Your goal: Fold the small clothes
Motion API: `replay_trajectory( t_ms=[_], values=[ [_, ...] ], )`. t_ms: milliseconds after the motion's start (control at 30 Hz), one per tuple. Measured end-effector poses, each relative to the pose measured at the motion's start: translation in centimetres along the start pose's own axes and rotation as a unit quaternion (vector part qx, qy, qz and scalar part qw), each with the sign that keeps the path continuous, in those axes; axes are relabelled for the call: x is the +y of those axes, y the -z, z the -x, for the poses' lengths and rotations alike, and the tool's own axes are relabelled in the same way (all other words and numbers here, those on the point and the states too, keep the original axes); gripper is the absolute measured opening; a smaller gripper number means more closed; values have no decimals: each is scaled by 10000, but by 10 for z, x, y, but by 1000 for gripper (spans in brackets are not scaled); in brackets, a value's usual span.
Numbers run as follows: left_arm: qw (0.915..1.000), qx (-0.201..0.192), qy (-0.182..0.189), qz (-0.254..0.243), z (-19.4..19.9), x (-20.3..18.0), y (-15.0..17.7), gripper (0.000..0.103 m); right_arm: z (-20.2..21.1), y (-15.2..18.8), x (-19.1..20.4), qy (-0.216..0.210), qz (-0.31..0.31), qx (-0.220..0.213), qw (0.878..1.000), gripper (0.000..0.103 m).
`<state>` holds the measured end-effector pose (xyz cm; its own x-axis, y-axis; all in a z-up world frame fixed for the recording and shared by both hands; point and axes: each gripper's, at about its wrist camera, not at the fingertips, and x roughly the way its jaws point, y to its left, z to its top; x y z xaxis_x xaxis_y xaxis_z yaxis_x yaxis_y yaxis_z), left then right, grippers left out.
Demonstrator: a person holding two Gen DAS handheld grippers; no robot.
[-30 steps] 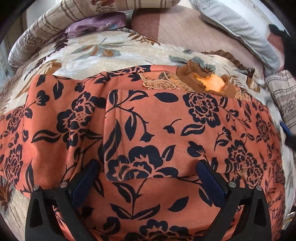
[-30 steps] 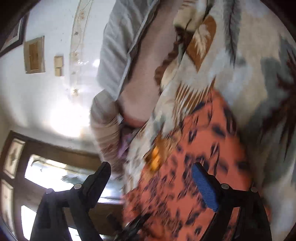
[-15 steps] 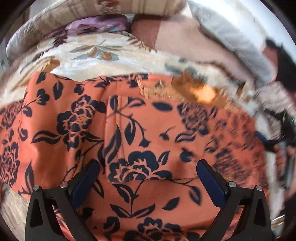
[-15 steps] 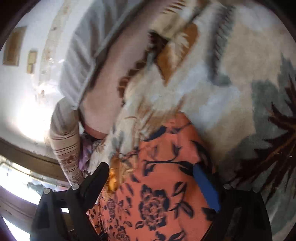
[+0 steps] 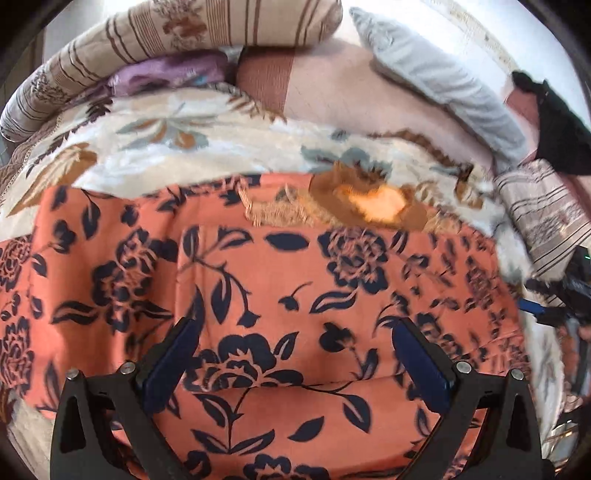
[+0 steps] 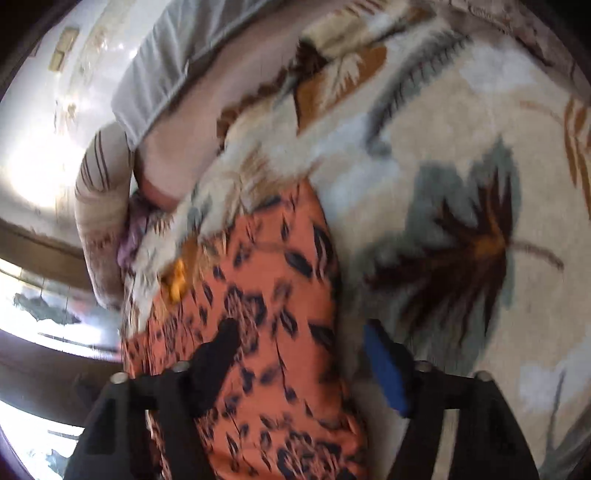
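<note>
Bedding fills both views: a cream blanket (image 5: 236, 147) printed with brown and grey leaves is spread over the bed, with a striped bolster (image 5: 192, 33) along the far left, a purple cloth (image 5: 166, 70) tucked just under it, a grey pillow (image 5: 443, 85) at the far right and a black cloth (image 5: 557, 122) beyond that. On the blanket lies the orange floral garment (image 5: 295, 280), laid out flat with a folded panel across its middle and a beige lace patch at its far edge. The left gripper (image 5: 295, 343) hangs over the garment's near part, its blue pads standing wide apart with nothing pressed between them. In the blurred right wrist view the right gripper (image 6: 299, 343) straddles the garment's right-hand edge (image 6: 280, 295), where the orange cloth meets the blanket (image 6: 443, 155); its jaws have just been closing, with the cloth's edge lying between them, and I cannot tell whether the pads yet press on it
</note>
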<state>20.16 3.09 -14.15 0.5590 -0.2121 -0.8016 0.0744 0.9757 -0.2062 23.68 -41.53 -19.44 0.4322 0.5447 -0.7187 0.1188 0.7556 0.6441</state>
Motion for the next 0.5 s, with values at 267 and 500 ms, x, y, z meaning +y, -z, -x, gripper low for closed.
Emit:
replay_trajectory(
  t_ms=[267,500],
  values=[
    [9980,206,-538,-273,-15,-2,8,103,-20,30,24,675,969,295,9926,11],
    [9965,236,-716,-375,-20,3,10,103,-13,35,17,569,913,139,9941,33]
  ],
)
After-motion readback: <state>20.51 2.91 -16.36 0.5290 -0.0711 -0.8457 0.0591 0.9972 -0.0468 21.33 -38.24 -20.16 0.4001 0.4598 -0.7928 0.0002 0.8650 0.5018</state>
